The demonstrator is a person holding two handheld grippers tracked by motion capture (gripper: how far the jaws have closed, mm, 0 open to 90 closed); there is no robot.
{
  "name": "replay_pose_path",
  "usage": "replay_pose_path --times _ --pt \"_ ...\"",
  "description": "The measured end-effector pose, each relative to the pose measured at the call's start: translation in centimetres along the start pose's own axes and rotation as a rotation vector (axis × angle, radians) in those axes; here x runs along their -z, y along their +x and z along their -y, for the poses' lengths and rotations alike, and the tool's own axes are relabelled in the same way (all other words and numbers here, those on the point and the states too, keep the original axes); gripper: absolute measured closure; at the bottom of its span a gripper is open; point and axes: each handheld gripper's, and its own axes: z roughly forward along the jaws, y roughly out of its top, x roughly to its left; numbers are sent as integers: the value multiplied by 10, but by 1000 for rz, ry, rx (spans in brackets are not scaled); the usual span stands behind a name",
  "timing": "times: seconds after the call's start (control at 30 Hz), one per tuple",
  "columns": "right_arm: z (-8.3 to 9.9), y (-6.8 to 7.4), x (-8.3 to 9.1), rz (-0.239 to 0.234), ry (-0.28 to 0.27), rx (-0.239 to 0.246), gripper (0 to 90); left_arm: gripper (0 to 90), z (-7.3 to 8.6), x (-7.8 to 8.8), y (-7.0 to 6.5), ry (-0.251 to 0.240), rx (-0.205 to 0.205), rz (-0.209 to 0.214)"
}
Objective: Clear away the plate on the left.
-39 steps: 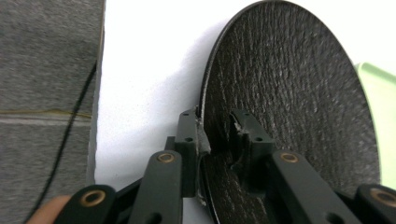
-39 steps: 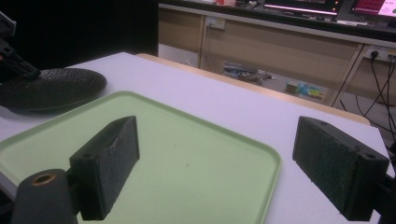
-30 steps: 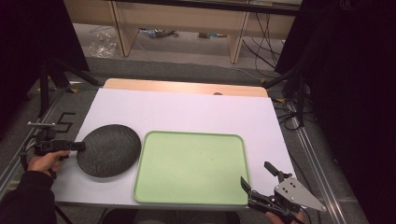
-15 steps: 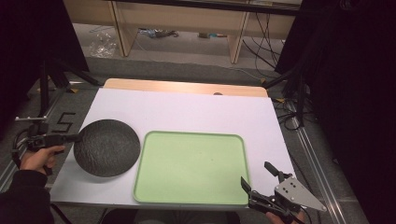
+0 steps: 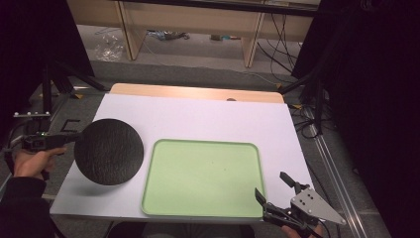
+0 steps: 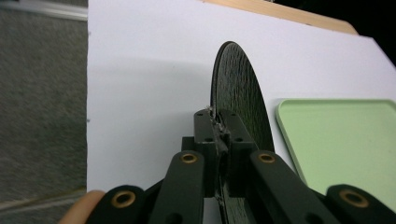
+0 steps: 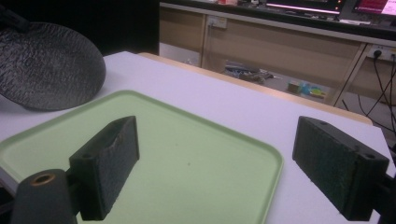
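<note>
Left gripper (image 5: 74,139) has its jaws pinched tight on the left rim of the black plate (image 5: 109,151), nothing else between them. In the left gripper view the plate (image 6: 238,102) is seen edge-on, running straight out from the closed pads (image 6: 208,140). The plate is off the table: it casts a shadow on the white sheet (image 5: 198,116) below and sits tilted over the sheet's left part, just beside the green tray (image 5: 203,178), not over it as far as I can tell. Left hand (image 5: 30,161) is off the table's left edge.

Right gripper (image 5: 276,192) sits at the near right corner of the tray, jaws wide apart, holding nothing. In the right gripper view both pads (image 7: 109,163) frame the tray (image 7: 196,154), with the plate (image 7: 46,65) up and to the far left.

Surroundings: the white sheet covers most of the wooden tabletop (image 5: 198,92), whose far strip shows bare. A small dark spot (image 5: 231,99) sits on that far edge; can't tell what it is. Between plate and tray, nothing in the way. Floor beyond has shelving legs (image 5: 250,47), loose cables (image 5: 280,39) and a crumpled clear bag (image 5: 110,47). A metal rail (image 5: 332,163) runs along the right side of the table.

Containers: the tray is empty apart from a couple of tiny specks. Plate surface is textured, nothing on it.
</note>
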Motion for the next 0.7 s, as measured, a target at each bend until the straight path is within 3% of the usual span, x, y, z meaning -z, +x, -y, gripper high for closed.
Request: replay_pose_path --times 0.2,0.53,0.7 --pt "0 0 -1 -10 -6 -6 154 868 -13 5 -40 8 -174 -50" --pt "0 1 -1 -5 2 9 154 861 -15 5 -57 -1 -232 -28" --pt "0 1 0 -10 6 11 153 828 -12 -1 -64 40 -263 -19"
